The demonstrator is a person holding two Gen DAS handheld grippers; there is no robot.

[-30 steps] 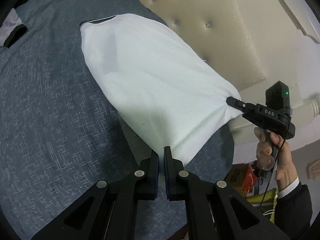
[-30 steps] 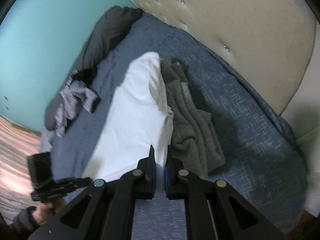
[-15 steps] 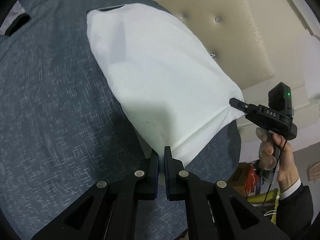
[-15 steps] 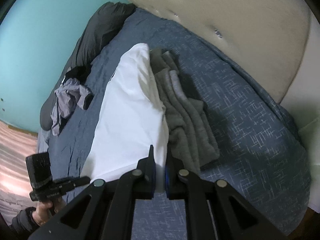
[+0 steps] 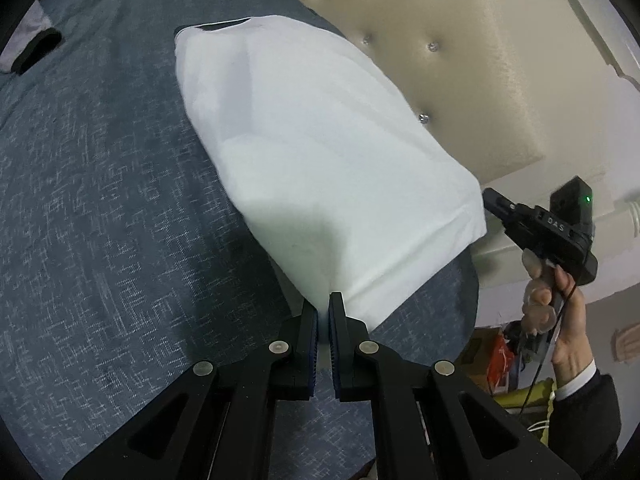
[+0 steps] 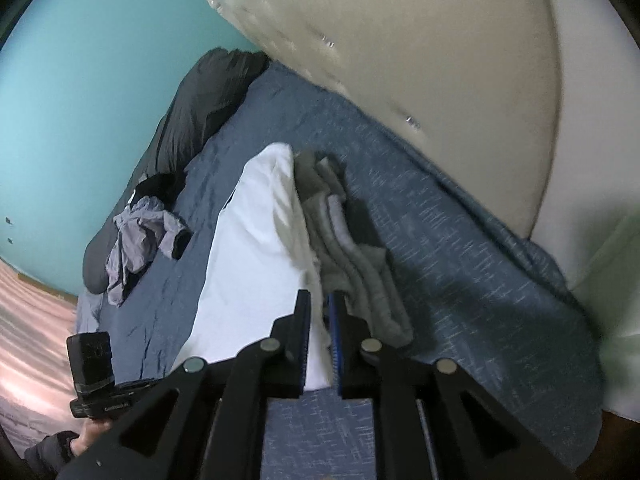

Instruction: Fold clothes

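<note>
Two grippers work on one white garment (image 5: 320, 168) spread over a blue bedspread (image 5: 100, 200).

Left wrist view: the left gripper (image 5: 323, 312) points down at the bed, jaws nearly closed, with a corner of the white garment's near edge pinched between the pads. The cloth runs from that corner up and away across the bedspread toward a cream tufted headboard (image 5: 440, 60). At right, the right gripper (image 5: 490, 200) sits just beside the garment's other near corner; from this angle the fingertips appear clear of the cloth edge. A hand (image 5: 556, 304) in a dark sleeve grips its handle.

Right wrist view: the right gripper (image 6: 319, 312) has its jaws slightly apart, and white cloth (image 6: 256, 264) lies in the gap; whether the pads press on it cannot be told, and the frame is blurred. A folded grey garment (image 6: 352, 256) lies touching the white garment's right edge. A crumpled lilac garment (image 6: 140, 236) and a dark bundle (image 6: 192, 120) lie further left, against a turquoise wall (image 6: 88, 80). The left gripper (image 6: 132, 386) is partly visible at lower left.
</note>
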